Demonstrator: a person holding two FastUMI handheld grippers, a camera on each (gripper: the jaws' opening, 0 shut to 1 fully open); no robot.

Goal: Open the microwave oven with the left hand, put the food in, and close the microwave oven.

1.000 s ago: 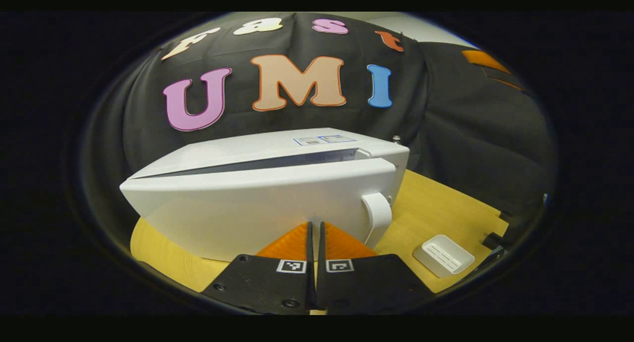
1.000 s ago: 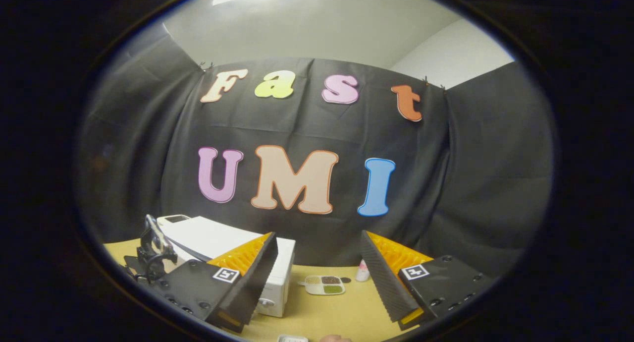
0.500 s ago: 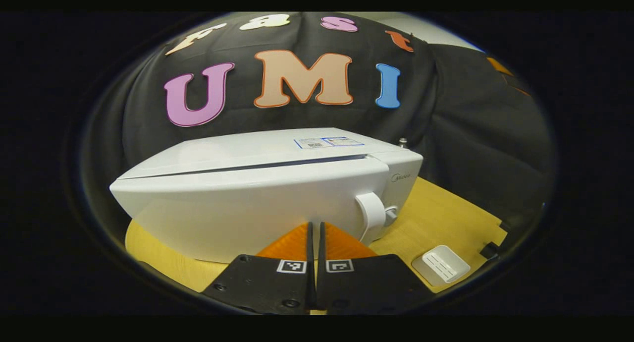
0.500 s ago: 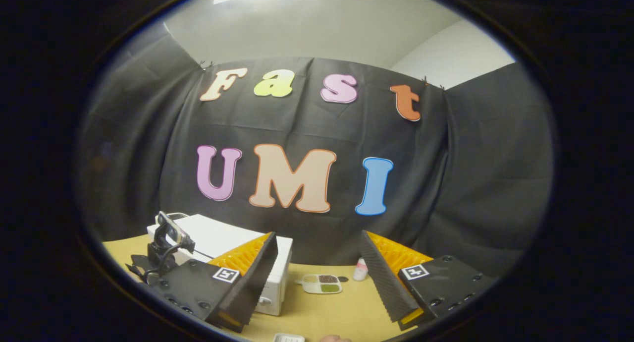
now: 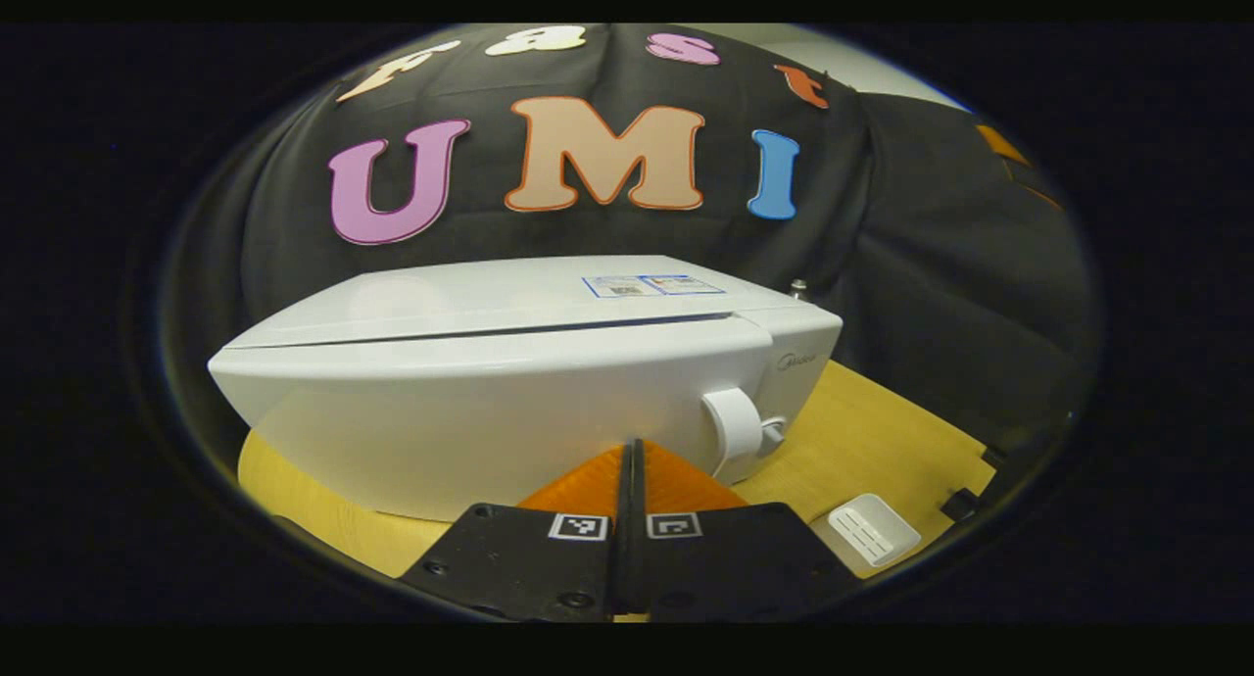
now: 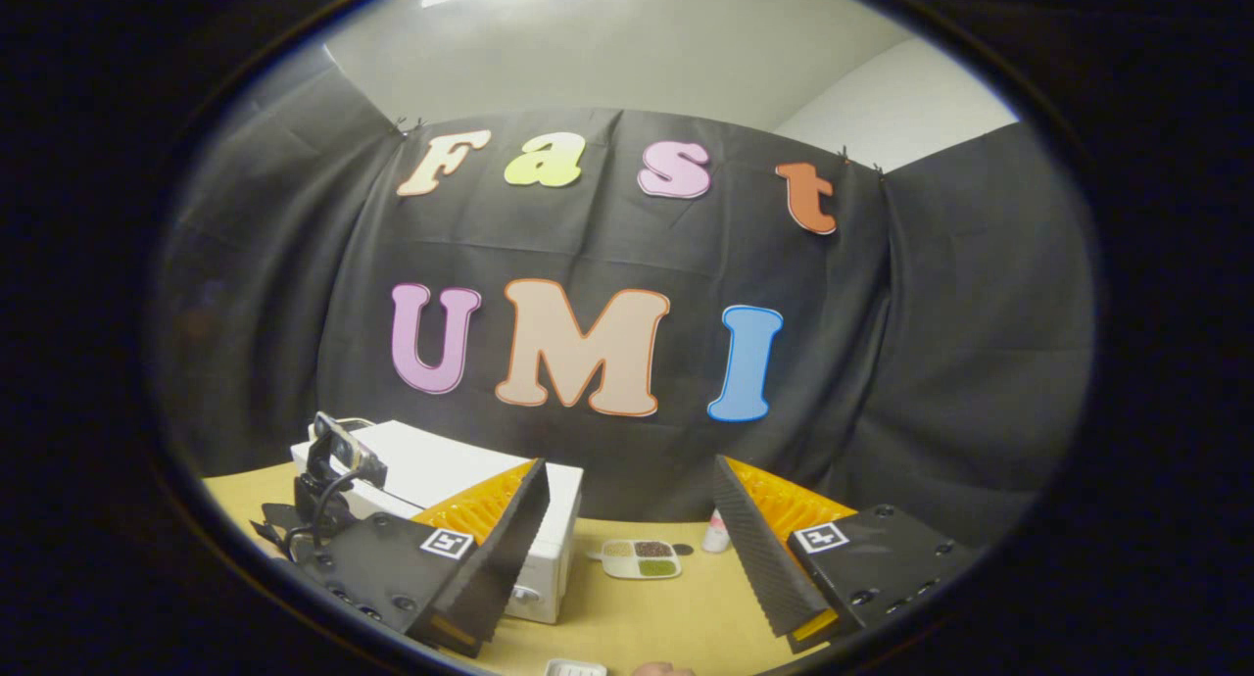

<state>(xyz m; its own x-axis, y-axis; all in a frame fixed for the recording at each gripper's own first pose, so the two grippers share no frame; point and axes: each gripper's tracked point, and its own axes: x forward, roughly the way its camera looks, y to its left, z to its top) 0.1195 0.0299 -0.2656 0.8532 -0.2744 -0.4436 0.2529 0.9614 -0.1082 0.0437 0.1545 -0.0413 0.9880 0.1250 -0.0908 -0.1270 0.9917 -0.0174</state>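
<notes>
Left gripper view. The white microwave oven (image 5: 509,382) spans the middle of the field from 9 o'clock to 3 o'clock, standing on the yellow desk (image 5: 872,431). Its door (image 5: 470,411) lies almost flush with the body, a thin dark seam running along its top edge. The curved white door handle (image 5: 735,426) sits toward 4 o'clock, beside the control knob (image 5: 774,426). At 6 o'clock the left tool (image 5: 632,456) has its two fingers pressed together with nothing between them, the tips close against the door's lower front; contact cannot be confirmed. A white ribbed tray (image 5: 867,531) lies on the desk at 5 o'clock, apart from the oven.

Right gripper view. At 8 o'clock the oven (image 6: 460,485) stands on the desk (image 6: 666,617), with the other tool's camera mount (image 6: 328,460) in front of its left part. At 6 o'clock the right tool (image 6: 632,519) holds its fingers spread wide and grips nothing. Seen between those fingers, farther back on the desk, rests a compartmented food tray (image 6: 642,558) with dark and green fillings, well apart from the oven. Just to its right, toward 5 o'clock, stands a small pale bottle (image 6: 717,534).
</notes>
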